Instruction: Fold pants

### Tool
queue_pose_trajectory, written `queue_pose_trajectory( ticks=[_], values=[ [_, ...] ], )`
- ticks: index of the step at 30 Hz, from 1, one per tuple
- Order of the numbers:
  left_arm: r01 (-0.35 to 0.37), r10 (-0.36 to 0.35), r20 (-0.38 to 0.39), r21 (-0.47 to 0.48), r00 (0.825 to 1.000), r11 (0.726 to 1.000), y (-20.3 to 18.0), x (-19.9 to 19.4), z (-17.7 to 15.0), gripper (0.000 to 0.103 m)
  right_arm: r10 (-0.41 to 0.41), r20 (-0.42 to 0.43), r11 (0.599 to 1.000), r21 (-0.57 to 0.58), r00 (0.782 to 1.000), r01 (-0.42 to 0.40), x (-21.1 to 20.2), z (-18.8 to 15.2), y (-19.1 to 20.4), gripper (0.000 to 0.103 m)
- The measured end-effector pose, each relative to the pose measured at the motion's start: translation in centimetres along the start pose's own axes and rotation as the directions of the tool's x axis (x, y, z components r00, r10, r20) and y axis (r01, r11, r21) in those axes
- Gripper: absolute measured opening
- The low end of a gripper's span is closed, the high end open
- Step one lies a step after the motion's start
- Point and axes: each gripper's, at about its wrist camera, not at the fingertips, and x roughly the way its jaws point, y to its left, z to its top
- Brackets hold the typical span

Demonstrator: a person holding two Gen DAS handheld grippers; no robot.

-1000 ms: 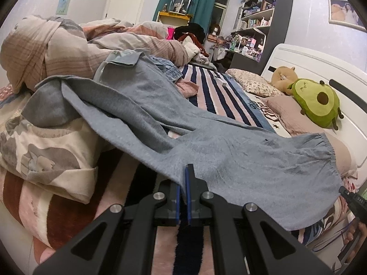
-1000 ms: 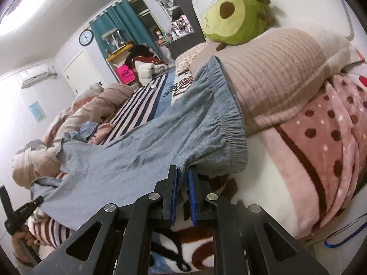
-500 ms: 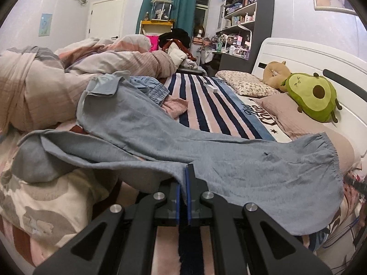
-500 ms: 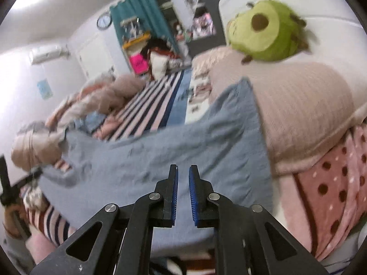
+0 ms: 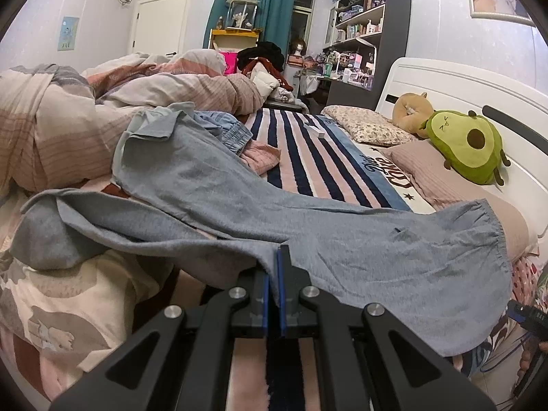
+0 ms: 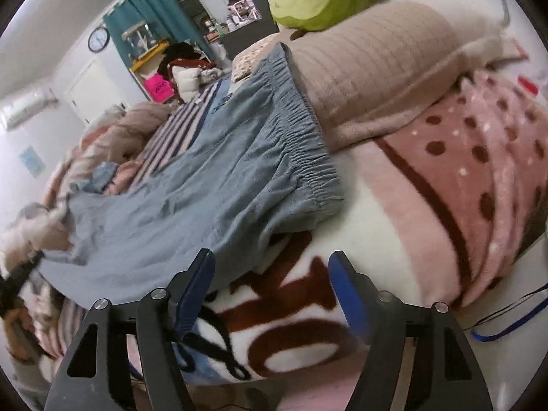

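Straight ahead of the left gripper (image 5: 274, 270), the grey-blue pants (image 5: 342, 250) lie spread across the bed (image 5: 308, 157), their legs running off to its left and the gathered waistband (image 6: 301, 137) far to its right, resting against a beige pillow (image 6: 370, 68). The left gripper's blue pads are pressed nearly together on the near edge of the cloth, which rises in a small peak where it is pinched. The right gripper (image 6: 270, 281) stands wide apart and holds nothing; the waist corner of the pants lies just beyond and to the left of its fingers, loose on the patterned blanket (image 6: 428, 188).

The fabric looks light, thin and limp: it drapes over every lump of bedding and wrinkles freely, so it will sag and trail from any single grip point. It should not slip much between rubbery pads. The elastic waistband is the thickest, firmest part, and its near corner seems the best hold for the right gripper, though motion blur in that view makes the exact edge hard to place. Two spaced grips would keep the cloth taut for folding.
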Motion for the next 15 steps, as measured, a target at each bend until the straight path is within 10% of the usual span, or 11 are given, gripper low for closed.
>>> queue_pose_trajectory(
  ticks=[4, 8, 11, 13, 15],
  values=[
    [-0.002, 0.002, 0.0, -0.002, 1.0, 1.0, 0.0, 0.0, -0.1, 0.002, 0.029, -0.007, 1.0, -0.007, 1.0, -0.029, 1.3, 0.7, 0.8, 0.085],
    [-0.002, 0.002, 0.0, -0.002, 1.0, 1.0, 0.1, 0.0, -0.2, 0.002, 0.163, -0.098, 0.987, 0.022, 0.982, -0.162, 3.1, -0.1, 2.1, 0.075],
    [-0.001, 0.001, 0.001, -0.002, 1.0, 1.0, 0.0, 0.0, -0.2, 0.002, 0.112, -0.096, 0.992, -0.041, 0.989, -0.117, 3.7, -0.6, 3.8, 0.073],
    [-0.002, 0.002, 0.0, 0.0, 1.0, 1.0, 0.0, 0.0, -0.2, 0.002, 0.163, -0.104, 0.987, 0.019, 0.981, -0.162, 4.1, 0.0, 3.6, 0.03],
    [-0.001, 0.001, 0.0, 0.003, 1.0, 1.0, 0.0, 0.0, -0.2, 0.002, 0.15, -0.107, 0.989, 0.013, 0.983, -0.15, 4.5, 0.3, 3.7, 0.012]
  ],
)
